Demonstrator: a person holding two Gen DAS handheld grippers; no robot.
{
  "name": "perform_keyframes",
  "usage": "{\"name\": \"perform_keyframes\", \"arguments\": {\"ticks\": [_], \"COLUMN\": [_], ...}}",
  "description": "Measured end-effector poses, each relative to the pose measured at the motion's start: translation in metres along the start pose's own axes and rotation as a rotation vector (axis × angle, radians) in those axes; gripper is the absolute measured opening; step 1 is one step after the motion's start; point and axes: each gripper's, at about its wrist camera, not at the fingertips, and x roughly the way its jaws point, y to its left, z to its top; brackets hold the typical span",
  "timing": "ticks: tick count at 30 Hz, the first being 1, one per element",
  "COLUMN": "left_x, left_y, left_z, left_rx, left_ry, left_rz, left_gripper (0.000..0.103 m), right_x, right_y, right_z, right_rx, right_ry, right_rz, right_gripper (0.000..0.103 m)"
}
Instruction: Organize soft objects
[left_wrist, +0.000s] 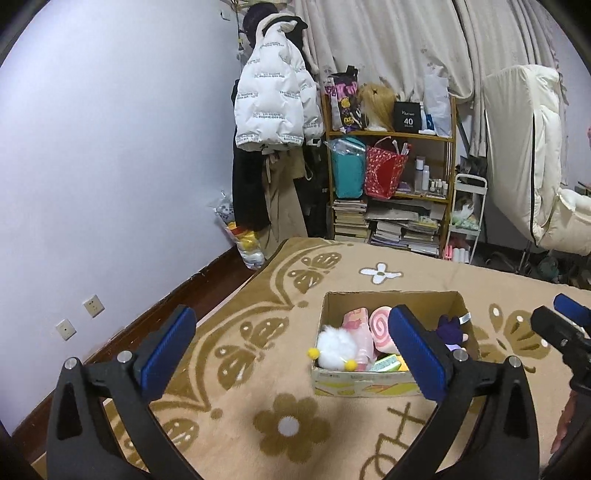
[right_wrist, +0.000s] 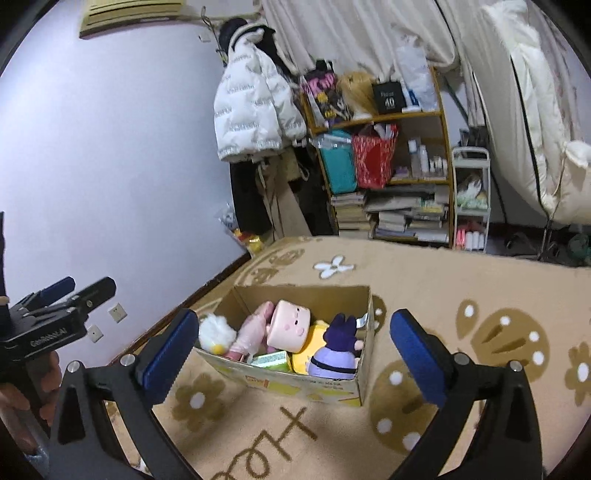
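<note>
Toys packed in box (right_wrist: 364, 363): white puff (right_wrist: 216, 332), pink plush (right_wrist: 288, 325), purple doll (right_wrist: 334, 354). None visible outside box on blanket (right_wrist: 443, 295). Left gripper (left_wrist: 291, 349), right gripper (right_wrist: 293, 350): both wide, empty. Task looks near done.

Lilac wall (left_wrist: 110, 147) with two sockets, dark baseboard; tan flower-patterned blanket (left_wrist: 258, 406); cluttered wooden shelf (left_wrist: 391, 184), white jacket (left_wrist: 273, 99) hanging, beige curtains (left_wrist: 388, 44) behind.

Dim, cool indoor light with soft shadows on the blanket (left_wrist: 258, 406). Fisheye bends the edges, corners black. The right wrist view's shelf (right_wrist: 384, 155) is slightly blurred.
</note>
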Motion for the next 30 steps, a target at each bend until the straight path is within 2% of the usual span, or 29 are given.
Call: {"name": "perform_keyframes", "arguments": {"ticks": [13, 20, 30], "left_x": [-0.061, -0.085, -0.075], "left_y": [0.021, 0.023, 0.024], "left_z": [-0.003, -0.018, -0.043], "left_rx": [-0.038, -0.034, -0.043], "left_ry": [-0.081, -0.168, -0.161], "left_rz": [0.001, 0.029, 0.011], "left_gripper": [0.103, 0.103, 0.103], "right_x": [-0.060, -0.072, -0.068], "right_y": [0.022, 0.028, 0.030], "right_z": [0.002, -0.008, -0.030], "right_rx": [-0.069, -0.110, -0.113], "right_ry": [-0.093, -0.131, -0.144], "right_rz": [-0.009, -0.025, -0.001], "right_gripper": [0.103, 0.103, 0.103]}}
